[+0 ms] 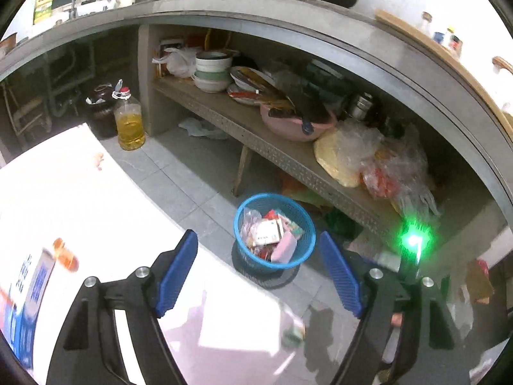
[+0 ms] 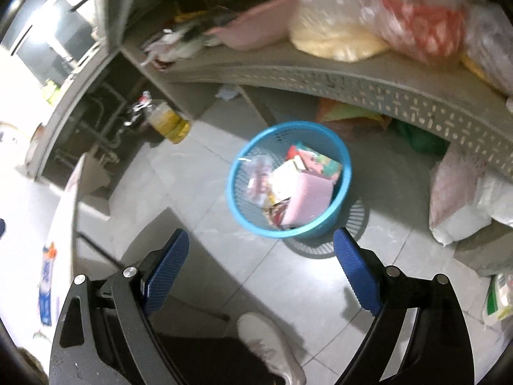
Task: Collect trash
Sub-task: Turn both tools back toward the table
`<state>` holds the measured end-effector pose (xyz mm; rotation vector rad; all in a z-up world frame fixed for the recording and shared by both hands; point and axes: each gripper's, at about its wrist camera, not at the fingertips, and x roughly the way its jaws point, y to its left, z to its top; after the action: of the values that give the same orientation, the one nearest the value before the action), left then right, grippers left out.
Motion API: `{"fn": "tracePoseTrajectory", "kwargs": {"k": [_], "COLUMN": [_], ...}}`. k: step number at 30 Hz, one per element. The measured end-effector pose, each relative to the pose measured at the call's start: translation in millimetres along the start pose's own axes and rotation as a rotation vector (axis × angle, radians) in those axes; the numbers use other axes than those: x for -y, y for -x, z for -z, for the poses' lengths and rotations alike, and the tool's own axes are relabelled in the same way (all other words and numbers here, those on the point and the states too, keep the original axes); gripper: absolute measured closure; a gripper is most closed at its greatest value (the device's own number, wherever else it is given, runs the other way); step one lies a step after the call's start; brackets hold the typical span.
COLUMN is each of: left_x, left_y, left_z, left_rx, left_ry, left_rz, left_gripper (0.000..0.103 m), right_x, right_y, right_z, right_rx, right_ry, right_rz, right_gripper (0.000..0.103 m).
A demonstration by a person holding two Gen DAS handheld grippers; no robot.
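Nearest the lens, the left gripper (image 1: 258, 272) is standing with its blue pads spread wide and nothing between them, and the right gripper (image 2: 261, 269) is gaping just as wide and just as empty, so neither is carrying trash at this moment. Both are angling down toward the floor, probably because the blue basket (image 2: 243, 199) is sitting there on the grey tiles as the place where rubbish is being gathered; it is already holding a pink box (image 2: 309, 200), wrappers and a crumpled clear bag. In the left view a white tabletop (image 1: 80, 192) is lying beside the gripper, with a small orange-brown scrap (image 1: 65, 255) near its edge that may be waiting to be collected. A white shoe (image 2: 269, 343) is showing below the right gripper. Farther off, a low shelf (image 1: 288, 157) is crowding in over the basket, loaded with a pink basin (image 1: 295, 126), bowls and plastic bags, and an oil bottle (image 1: 129, 122) is standing on the floor beyond.
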<state>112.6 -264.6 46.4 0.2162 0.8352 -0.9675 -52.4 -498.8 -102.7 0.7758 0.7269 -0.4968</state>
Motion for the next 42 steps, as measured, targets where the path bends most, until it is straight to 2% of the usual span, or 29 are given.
{"fn": "tracePoseTrajectory", "kwargs": {"k": [8,16,19,24,29,36,42], "left_x": [-4,-33,-47,-72,-89,-101,-105], "left_y": [56,101,119,145,160,178,183], "left_z": [58,110,127,153,167,177,181], "left_rx": [0.068,0.103,0.129,0.173,0.203,0.271,0.304], "left_ry": [0.000,0.045,0.072,0.119,0.155,0.179,0.160], "left_rz": [-0.042,-0.142,-0.169,-0.224,-0.250,-0.258,-0.284], "left_gripper": [0.020,0.018,0.017,0.017,0.016,0.016,0.016], "right_x": [-57,-104,-127,-160,-199,-264,-310], "right_y": [40,52,53,51,53,42,-1], "right_z": [14,28,36,49,63,63,49], "right_rx": [-0.011,-0.044,-0.076,-0.125,-0.145,-0.166,-0.249], "right_ry": [0.179,0.265,0.295,0.357,0.445,0.567,0.563], "right_rz": [-0.092,-0.215,-0.276,-0.328,-0.368,-0.432,-0.420], "right_gripper": [0.013,0.013,0.013,0.013,0.013,0.013,0.027]}}
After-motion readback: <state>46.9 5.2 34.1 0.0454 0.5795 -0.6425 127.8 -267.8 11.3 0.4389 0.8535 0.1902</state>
